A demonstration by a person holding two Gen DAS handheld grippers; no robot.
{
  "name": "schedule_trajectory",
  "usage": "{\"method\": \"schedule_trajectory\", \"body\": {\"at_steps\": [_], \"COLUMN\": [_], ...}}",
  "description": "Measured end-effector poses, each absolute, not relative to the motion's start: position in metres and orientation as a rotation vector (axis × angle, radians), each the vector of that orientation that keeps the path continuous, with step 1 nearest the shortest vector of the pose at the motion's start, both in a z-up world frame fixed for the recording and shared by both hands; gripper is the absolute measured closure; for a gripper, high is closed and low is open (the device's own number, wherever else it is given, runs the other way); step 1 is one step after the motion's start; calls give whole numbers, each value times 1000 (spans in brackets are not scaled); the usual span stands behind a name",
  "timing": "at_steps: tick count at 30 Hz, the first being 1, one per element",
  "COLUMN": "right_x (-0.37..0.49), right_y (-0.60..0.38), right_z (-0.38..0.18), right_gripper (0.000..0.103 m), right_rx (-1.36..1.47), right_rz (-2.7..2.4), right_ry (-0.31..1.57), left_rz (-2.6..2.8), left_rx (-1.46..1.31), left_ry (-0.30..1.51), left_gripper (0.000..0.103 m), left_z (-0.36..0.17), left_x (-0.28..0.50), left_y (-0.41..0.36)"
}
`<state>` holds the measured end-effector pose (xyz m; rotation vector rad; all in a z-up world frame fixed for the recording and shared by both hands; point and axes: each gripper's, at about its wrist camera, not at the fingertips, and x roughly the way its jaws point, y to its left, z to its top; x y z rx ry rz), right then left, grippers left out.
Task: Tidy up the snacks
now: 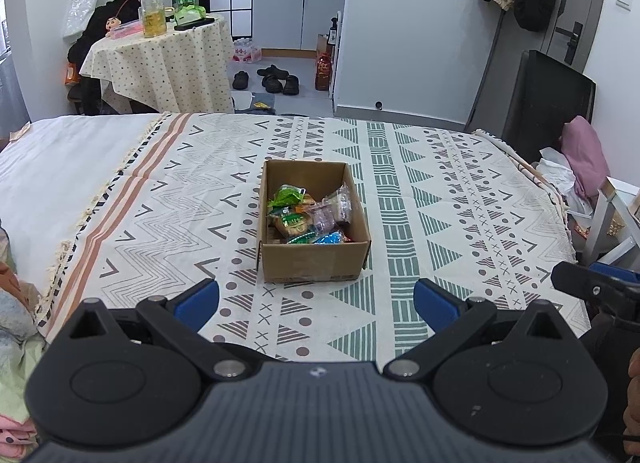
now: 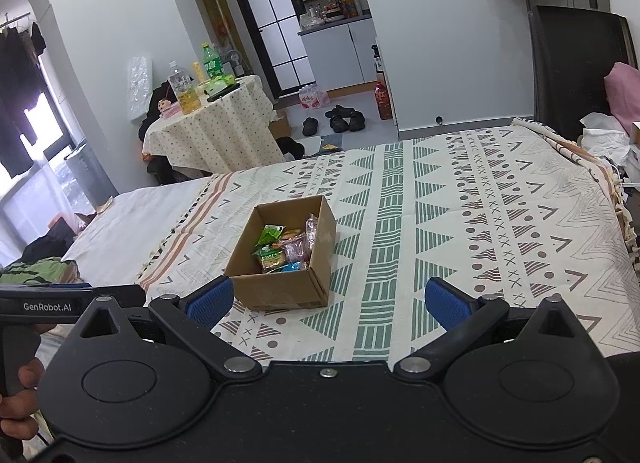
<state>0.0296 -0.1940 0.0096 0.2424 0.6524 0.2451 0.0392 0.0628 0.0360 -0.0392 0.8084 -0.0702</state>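
While both tools hang above the patterned cream-and-green bedspread (image 1: 400, 199), each is released, blue pads spread wide with nothing between them. The open brown cardboard box (image 1: 314, 261) sits on the bed just ahead of the left tool (image 1: 316, 303), centred between its pads; from the right tool (image 2: 328, 305) it lies ahead and slightly left, close to the left blue pad (image 2: 210, 301). Inside the box: a loose heap of wrapped snacks (image 1: 308, 215) — green packets, clear-wrapped biscuits, one blue packet (image 1: 328, 238) at the near wall. Count not discernible.
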Motion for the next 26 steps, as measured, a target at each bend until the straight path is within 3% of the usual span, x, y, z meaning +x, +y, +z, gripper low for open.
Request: {"method": "schedule_trajectory", "body": {"at_steps": [26], "right_x": [32], "right_y": [-183], "right_z": [6], "right_gripper": [0], "right_rx": [194], "right_rz": [236], "right_ry": [665], "left_rz": [-87], "left_rx": [-62], "left_ry": [796], "left_gripper": [0], "left_z": [37], "left_x": [40], "left_y": [68]}}
